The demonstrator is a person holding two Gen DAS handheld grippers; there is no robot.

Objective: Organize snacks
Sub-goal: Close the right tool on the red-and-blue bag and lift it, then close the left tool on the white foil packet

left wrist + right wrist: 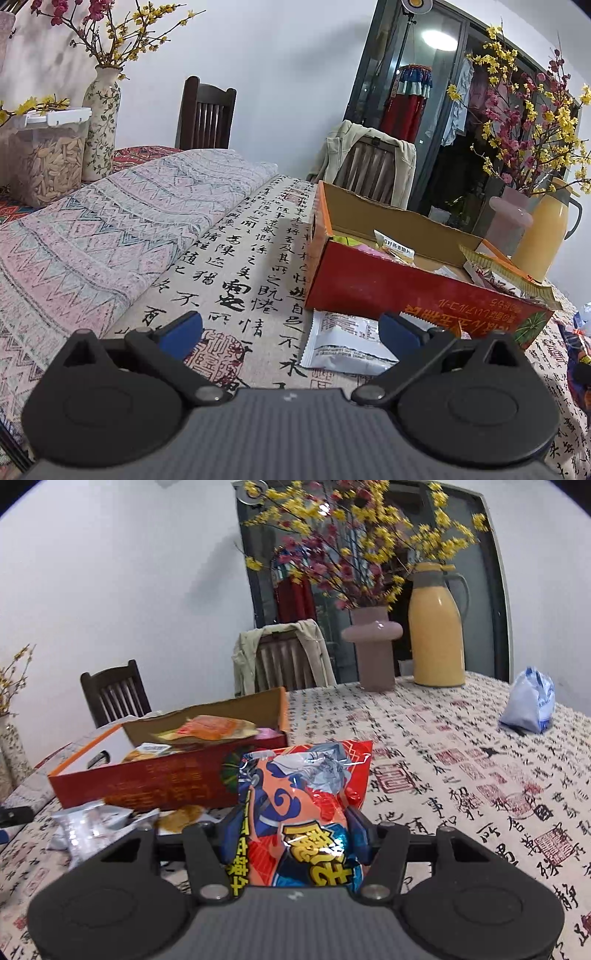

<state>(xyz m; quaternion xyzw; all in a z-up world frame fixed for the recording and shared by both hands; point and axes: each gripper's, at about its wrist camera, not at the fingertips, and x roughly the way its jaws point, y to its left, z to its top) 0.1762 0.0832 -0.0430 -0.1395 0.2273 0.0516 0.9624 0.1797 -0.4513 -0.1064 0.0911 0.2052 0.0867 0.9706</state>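
- Right tongs (293, 834): closed on a snack bag (301, 805), orange-red and blue foil, pinched at mid-body between the blue pads; the bag stands upright above the worktop (461, 775), apparently lifted for carrying.
- Cardboard box (155, 786): red-sided and open-topped, at about 10 o'clock from the held bag in the right wrist view. It already holds several wrappers, so it is judged to be the collecting place.
- Left tongs (290, 334): spread wide and holding nothing, low over the worktop and pointed at the box's near wall.
- White packet (343, 343): lies flat on the cloth, touching or just beside the foot of the box, at about 2 o'clock from the left tongs and partly behind the right-hand pad (400, 334); probably the next thing to be picked up.
- Silver packet (88, 827): loose on the worktop in front of the box, at 9 o'clock from the held bag.
- Blue-white bag (530, 701): well apart, at 2 o'clock, not yet gathered.
- Yellow jug (437, 627) and pink vase (373, 646): at the far edge, out of the working area.
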